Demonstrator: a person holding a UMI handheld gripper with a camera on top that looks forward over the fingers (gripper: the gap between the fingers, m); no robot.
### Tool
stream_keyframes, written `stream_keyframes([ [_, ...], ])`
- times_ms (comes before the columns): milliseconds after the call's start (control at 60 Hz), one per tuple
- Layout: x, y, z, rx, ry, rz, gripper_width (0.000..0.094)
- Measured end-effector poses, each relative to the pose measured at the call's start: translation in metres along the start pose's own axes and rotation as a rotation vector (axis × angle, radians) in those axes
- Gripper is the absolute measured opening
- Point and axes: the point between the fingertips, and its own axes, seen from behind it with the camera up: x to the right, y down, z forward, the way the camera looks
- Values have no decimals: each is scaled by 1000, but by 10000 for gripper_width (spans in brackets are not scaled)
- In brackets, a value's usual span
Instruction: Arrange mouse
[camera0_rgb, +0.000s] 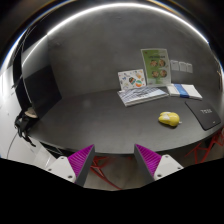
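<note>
A yellow mouse (169, 119) lies on the dark grey desk (100, 115), far beyond my fingers and to their right, next to a black mouse mat (204, 115). My gripper (114, 160) is open and empty, its two magenta pads (82, 158) spread wide apart above the desk's near edge. Nothing stands between the fingers. Red cables show on the floor below them.
A picture book stands upright (155, 66) at the back, with an open booklet (140, 93) lying in front of it and papers (185, 90) to its right. A dark monitor or panel (40, 90) stands at the left with black cables (22, 125).
</note>
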Motion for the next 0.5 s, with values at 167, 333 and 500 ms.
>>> stream_keyframes([
  [167,57,3,8,-2,68,-16,823],
  [333,152,0,17,-3,137,-8,821],
  [500,229,-2,32,-10,164,-64,820],
])
